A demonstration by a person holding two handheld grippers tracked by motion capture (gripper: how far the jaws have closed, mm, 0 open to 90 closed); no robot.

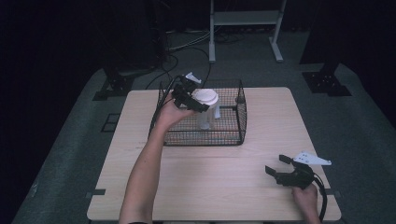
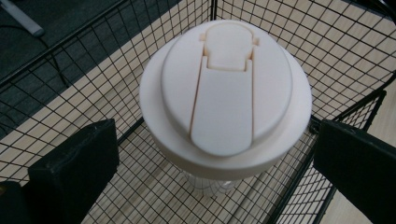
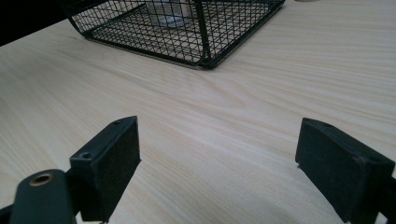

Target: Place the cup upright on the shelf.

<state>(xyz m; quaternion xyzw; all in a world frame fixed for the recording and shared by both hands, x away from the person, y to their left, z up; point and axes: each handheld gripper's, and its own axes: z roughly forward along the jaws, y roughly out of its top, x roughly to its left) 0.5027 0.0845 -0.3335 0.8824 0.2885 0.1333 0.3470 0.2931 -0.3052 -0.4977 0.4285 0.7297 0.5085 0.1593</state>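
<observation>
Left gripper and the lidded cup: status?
Left gripper open, jaws either side of the cup lid, no contact visible. Cup upright in wire basket. Right gripper open, empty, over table.

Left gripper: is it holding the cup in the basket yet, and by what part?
Nothing is held. The left gripper is open, its jaws either side of the cup's white lid without touching it. The right gripper is open over bare table.

- My left gripper (image 1: 195, 101) is reached far forward on an outstretched forearm (image 1: 142, 175), jaws spread wide.
- My right gripper (image 1: 279, 169) sits low near me, jaws apart, gripping nothing.
</observation>
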